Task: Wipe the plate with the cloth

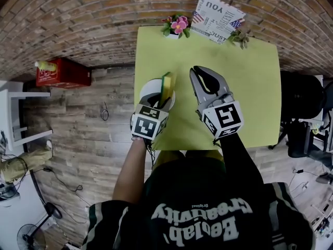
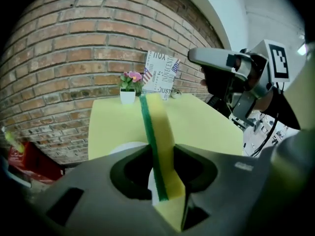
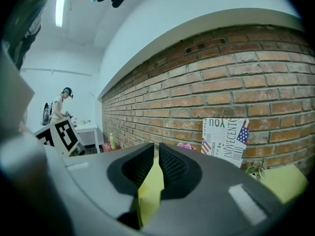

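A yellow sponge cloth (image 1: 166,86) with a green scouring face stands on edge, and my left gripper (image 1: 163,97) is shut on it. It hangs over a white plate (image 1: 151,90) at the left edge of the yellow-green table (image 1: 244,87). In the left gripper view the sponge cloth (image 2: 160,129) rises from between the jaws, with the plate (image 2: 127,148) partly hidden below them. My right gripper (image 1: 195,72) hovers over the table just right of the plate. Its jaws are together with nothing in them (image 3: 156,154).
At the table's far edge stand a potted pink flower (image 1: 177,25), a printed card (image 1: 216,16) and a small green plant (image 1: 241,38). A red box (image 1: 63,73) sits on the wood floor at left. A black chair (image 1: 302,95) is at right. A brick wall runs behind.
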